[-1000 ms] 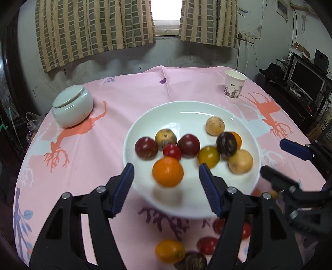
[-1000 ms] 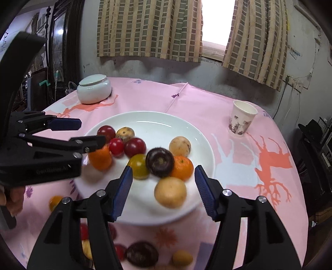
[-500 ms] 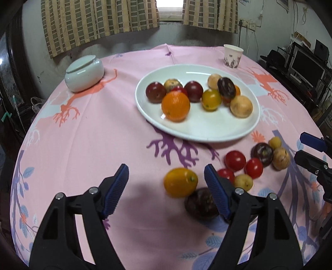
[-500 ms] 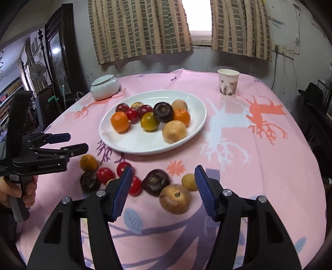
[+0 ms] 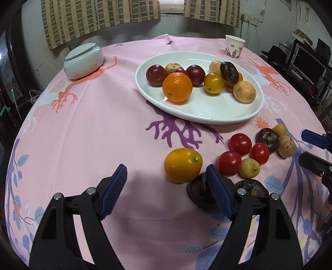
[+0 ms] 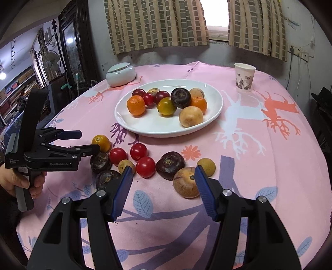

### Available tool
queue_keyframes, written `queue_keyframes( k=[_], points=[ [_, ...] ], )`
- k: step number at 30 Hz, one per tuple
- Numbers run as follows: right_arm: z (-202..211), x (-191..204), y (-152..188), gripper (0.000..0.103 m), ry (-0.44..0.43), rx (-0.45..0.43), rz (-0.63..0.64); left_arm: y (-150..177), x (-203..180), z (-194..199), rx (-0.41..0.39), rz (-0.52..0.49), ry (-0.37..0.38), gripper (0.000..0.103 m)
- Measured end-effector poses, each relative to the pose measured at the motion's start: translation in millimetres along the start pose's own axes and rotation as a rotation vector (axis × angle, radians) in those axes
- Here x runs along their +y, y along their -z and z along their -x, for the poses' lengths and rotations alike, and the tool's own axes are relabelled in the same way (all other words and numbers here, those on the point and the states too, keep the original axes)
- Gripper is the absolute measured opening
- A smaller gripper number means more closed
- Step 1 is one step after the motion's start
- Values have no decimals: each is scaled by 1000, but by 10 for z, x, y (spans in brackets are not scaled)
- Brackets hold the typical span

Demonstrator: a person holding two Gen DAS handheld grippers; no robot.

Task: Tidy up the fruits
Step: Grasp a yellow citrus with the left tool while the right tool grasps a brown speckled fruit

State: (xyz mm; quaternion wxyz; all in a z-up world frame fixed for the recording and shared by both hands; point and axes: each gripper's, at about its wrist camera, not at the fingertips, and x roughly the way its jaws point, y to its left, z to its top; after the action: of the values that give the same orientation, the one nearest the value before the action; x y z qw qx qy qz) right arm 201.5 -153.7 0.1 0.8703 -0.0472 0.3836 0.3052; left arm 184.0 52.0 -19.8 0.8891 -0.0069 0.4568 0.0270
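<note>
The smooth white oval plate [image 5: 256, 108] holds round fruits: a bumpy orange [image 5: 177, 87], dark plums, and more. More fruit [image 6: 145, 166] lies loose on the pink cloth [image 5: 93, 128]. The left claw [image 5: 166, 187] has just been opening, empty. The right claw [image 6: 162, 187] is released too.

Daylight blows out the window [image 6: 217, 18] between the curtains; the room stays dim at the sides. Both views are sharp, with fisheye bending and dark corners. A soft shadow lies under the left tool [image 5: 166, 188]; glare streaks the plate [image 5: 199, 60].
</note>
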Motion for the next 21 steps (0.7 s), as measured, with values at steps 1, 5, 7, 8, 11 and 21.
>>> queue_keyframes(
  k=[1,5,7,8,11,21],
  points=[
    [-6,5,3,63,-2,4,0,-15,-3,-14,1,3,5,80],
    [-12,53,11,63,-20,12,18,-56,-8,-146,20,15,56,53],
    [-16,85,16,63,-28,18,31,-66,27,-190,41,51,106,40],
    [-14,97,22,63,-29,17,37,-68,43,-196,47,66,116,40],
    [-15,104,22,63,-26,18,44,-51,31,-192,41,61,116,40],
    [-34,34,29,63,18,33,37,7,100,-88,46,96,127,40]
  ],
)
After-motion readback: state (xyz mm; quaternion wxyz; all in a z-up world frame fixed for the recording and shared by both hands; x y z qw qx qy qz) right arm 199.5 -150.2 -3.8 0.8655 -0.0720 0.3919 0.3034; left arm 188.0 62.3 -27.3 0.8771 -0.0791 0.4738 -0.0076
